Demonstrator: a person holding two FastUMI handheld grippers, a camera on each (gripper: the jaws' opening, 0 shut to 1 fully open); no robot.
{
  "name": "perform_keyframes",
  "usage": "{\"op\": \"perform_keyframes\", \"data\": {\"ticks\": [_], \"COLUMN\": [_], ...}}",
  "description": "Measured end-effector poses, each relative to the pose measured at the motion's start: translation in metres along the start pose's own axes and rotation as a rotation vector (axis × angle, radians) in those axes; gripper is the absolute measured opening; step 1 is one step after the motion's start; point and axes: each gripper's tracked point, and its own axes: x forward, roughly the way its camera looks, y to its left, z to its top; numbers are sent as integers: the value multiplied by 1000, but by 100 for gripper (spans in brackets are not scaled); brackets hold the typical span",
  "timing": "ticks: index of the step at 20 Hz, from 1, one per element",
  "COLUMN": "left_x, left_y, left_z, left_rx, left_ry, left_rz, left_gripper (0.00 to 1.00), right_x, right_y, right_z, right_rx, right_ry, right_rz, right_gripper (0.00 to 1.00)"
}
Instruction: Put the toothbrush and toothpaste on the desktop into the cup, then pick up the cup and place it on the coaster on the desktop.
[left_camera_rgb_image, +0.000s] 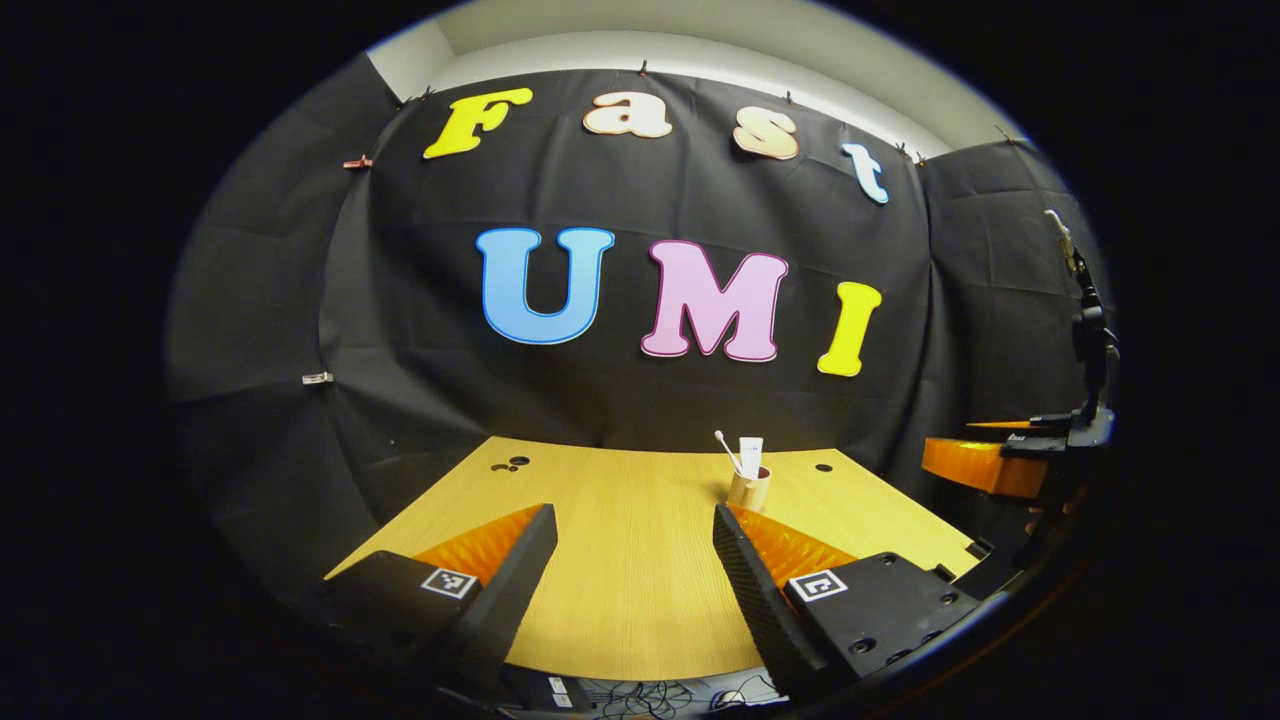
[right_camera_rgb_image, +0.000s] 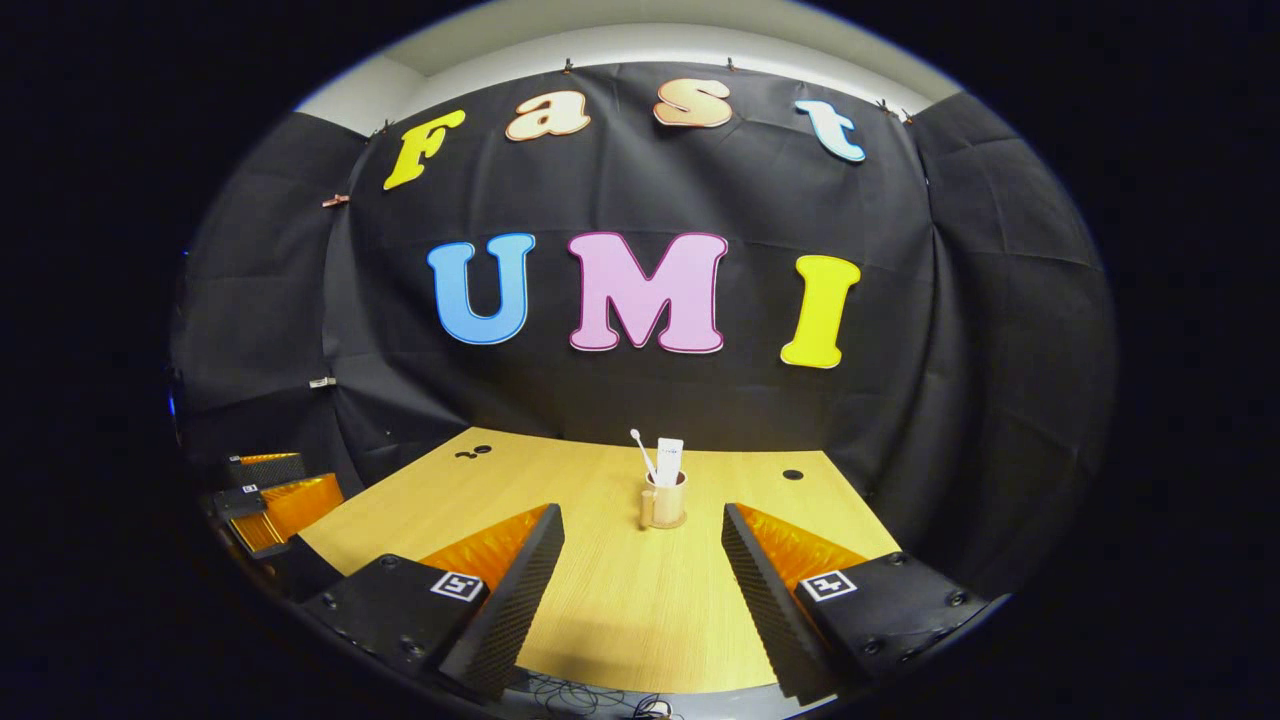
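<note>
The cup (right_camera_rgb_image: 666, 500) stands upright toward the far side of the wooden desktop (right_camera_rgb_image: 620, 600), and inside it sit the toothbrush (right_camera_rgb_image: 641, 452), leaning left with its head up, and the toothpaste (right_camera_rgb_image: 669, 460) tube, standing straight. Whether a coaster lies under the cup is hard to say; its base is too small to make out. There is faint print on the tube, too tiny to read.

In the left gripper view the left gripper (left_camera_rgb_image: 635, 535) holds its fingers wide apart with nothing between them, and its right finger covers the foot of the cup (left_camera_rgb_image: 749, 488). The toothbrush (left_camera_rgb_image: 727, 451) and toothpaste (left_camera_rgb_image: 750, 455) poke out above the rim. At that view's right edge, the other gripper is cut off and partly dark.

The right gripper (right_camera_rgb_image: 643, 535) also has its fingers spread, empty, well short of the cup. Square black-and-white marker tags (right_camera_rgb_image: 458, 585) sit on the finger bases.
</note>
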Motion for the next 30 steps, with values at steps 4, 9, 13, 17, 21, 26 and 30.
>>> {"op": "perform_keyframes", "data": {"ticks": [4, 9, 13, 17, 21, 26, 30], "left_x": [-6, -6, -9, -12, -19, -24, -25], "left_y": [1, -9, -9, -4, 1, 13, 23], "left_z": [16, 15, 23, 28, 32, 28, 24], "left_rx": [22, 10, 4, -7, -15, -20, -36], "left_ry": [-25, 4, -6, -12, -27, -23, -16], "left_rz": [5, 3, 33, 56, 76, 102, 124], "left_gripper": [98, 97, 98, 98, 97, 98, 98], "right_x": [7, 21, 32, 41, 45, 52, 55], "right_y": [2, 0, 5, 24, 40, 54, 61], "right_z": [-2, 1, 6, 11, 16, 14, 17], "right_rx": [-10, 17, 7, 14, 6, 1, -4], "right_ry": [14, 24, 12, 7, -9, -5, -19], "right_rz": [13, 17, 33, 74, 107, 132, 143], "right_gripper": [98, 98, 98, 98, 98, 98, 98]}}
